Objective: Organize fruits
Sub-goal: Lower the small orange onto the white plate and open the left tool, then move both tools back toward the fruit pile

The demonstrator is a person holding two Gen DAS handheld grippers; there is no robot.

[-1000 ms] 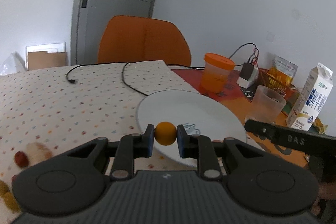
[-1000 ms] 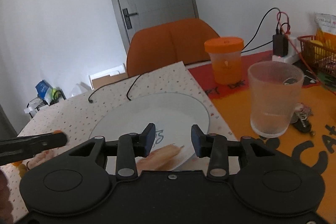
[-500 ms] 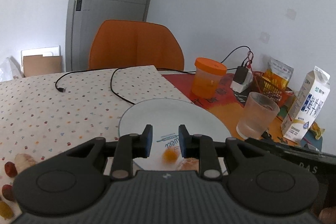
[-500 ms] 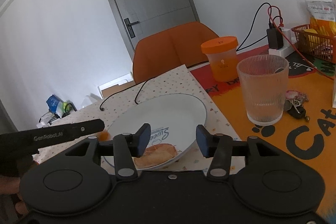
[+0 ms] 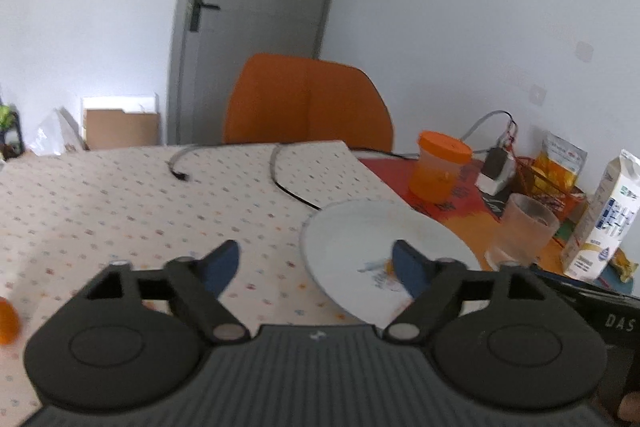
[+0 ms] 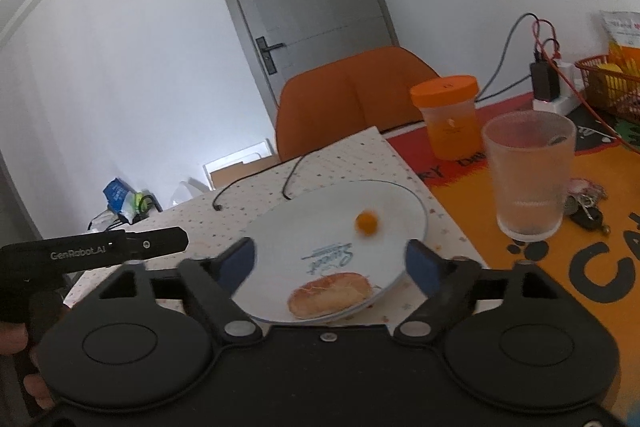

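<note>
A white plate [image 6: 400, 203] sits on the dotted tablecloth. A small orange fruit [image 6: 366, 221] lies on it, with a piece of bread [image 6: 330, 294] at its near rim. In the left wrist view the plate [image 5: 352, 227] is at right, and the fruit [image 5: 388, 265] peeks out beside the right finger. My left gripper [image 5: 316, 263] is open wide and empty, left of the plate. My right gripper [image 6: 332, 263] is open wide and empty, above the plate's near edge. Another orange fruit [image 5: 7, 319] lies at the far left.
An orange-lidded jar [image 6: 450, 117], a ribbed glass [image 6: 528, 175], keys [image 6: 584, 205], a milk carton [image 5: 604, 215] and a red basket [image 6: 608, 87] stand on the orange mat at right. A black cable [image 5: 288, 183] crosses the cloth. An orange chair [image 5: 308, 103] stands behind the table.
My left gripper let go of the orange fruit onto the plate, opened wide and swung left away from it. My right gripper opened wider and drew back a little.
</note>
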